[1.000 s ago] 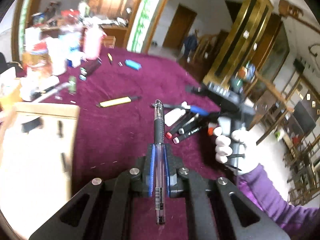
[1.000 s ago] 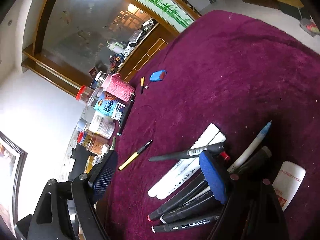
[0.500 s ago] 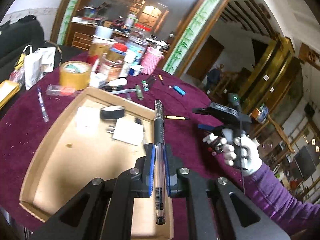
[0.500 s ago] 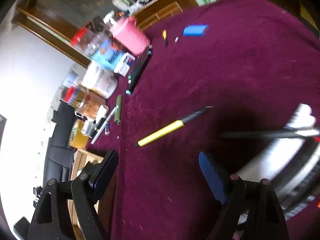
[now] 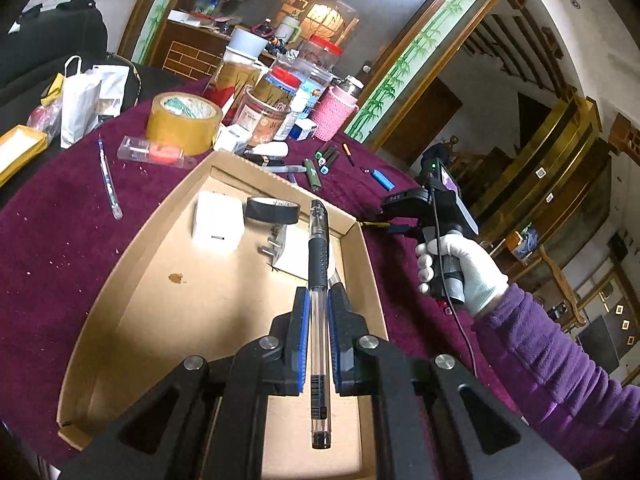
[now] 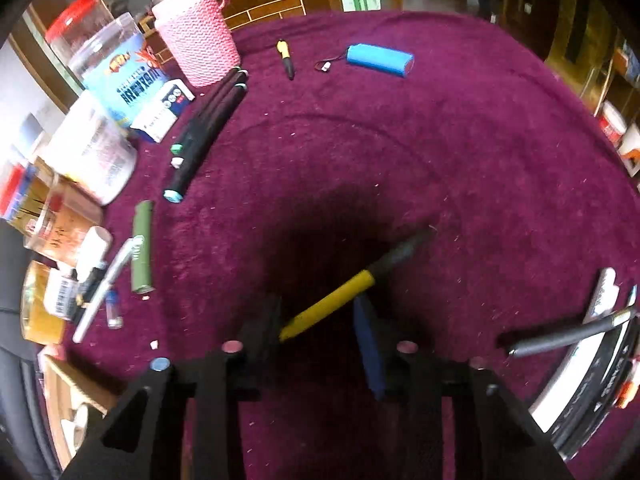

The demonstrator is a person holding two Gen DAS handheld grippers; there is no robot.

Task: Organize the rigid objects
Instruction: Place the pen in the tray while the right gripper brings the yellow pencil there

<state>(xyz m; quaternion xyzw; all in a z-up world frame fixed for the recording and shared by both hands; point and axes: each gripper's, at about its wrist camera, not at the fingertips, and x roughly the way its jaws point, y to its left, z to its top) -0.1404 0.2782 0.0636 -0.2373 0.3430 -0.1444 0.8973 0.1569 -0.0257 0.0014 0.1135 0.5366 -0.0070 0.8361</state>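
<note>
Above cardboard tray (image 5: pixel 120 304), pen (image 5: pixel 319 280) pointing forward.

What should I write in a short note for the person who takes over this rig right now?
Left hand-held gripper: shut on a clear gel pen, held above the cardboard tray.
Right hand-held gripper: jaws closing around the yellow pen on the maroon cloth; pads not clearly pressing yet.
Done: tray already holds a black tape roll, a white box and a white plug adapter.
Left: drop the gel pen in, finish the yellow pen, then the black markers, green cylinder, blue battery pack and the marker pile on the right.
</note>
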